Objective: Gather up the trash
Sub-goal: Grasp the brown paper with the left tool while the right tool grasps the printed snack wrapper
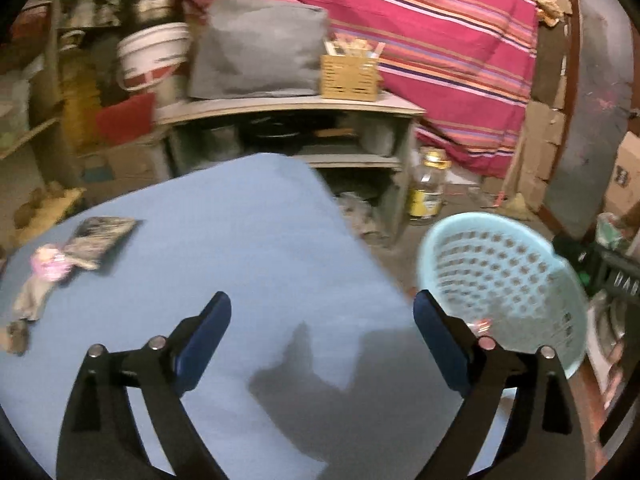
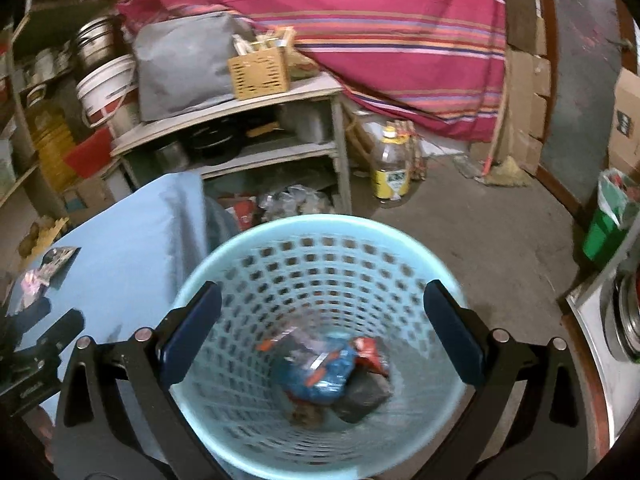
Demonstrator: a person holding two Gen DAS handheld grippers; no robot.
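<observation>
While nothing is held between its blue pads (image 1: pixel 204 344), the left gripper (image 1: pixel 322 344) is seen with its jaws spread wide above the blue table cover (image 1: pixel 248 248), on which its shadow is cast. No earlier state is compared. Just beyond the right-hand pad, off the table's edge, the pale blue perforated basket (image 1: pixel 500 280) is seen standing on the floor.

Equally wide are the jaws of the right gripper (image 2: pixel 322 332), which is held directly over the mouth of the basket (image 2: pixel 320 236); nothing is pinched between its pads. Down at the bottom of the basket, a heap of trash is seen: a blue wrapper (image 2: pixel 320 372), a red wrapper (image 2: pixel 370 354) and a dark crumpled piece (image 2: pixel 364 398).

Further out on the table cover, at its far left, more trash is left lying: a dark printed packet (image 1: pixel 102 236), a pink scrap (image 1: pixel 50 266) touching it, and a brownish crumpled strip (image 1: pixel 30 300) below. The same pieces are glimpsed at the left edge of the right wrist view.

Behind the table, a wooden shelf unit (image 1: pixel 296 106) is seen bearing a grey bag (image 1: pixel 260 48) and a slotted wooden box (image 1: pixel 350 76). A plastic bottle with a yellow label (image 2: pixel 390 168) is stood on the floor beside it, under a striped red cloth (image 2: pixel 380 32).
</observation>
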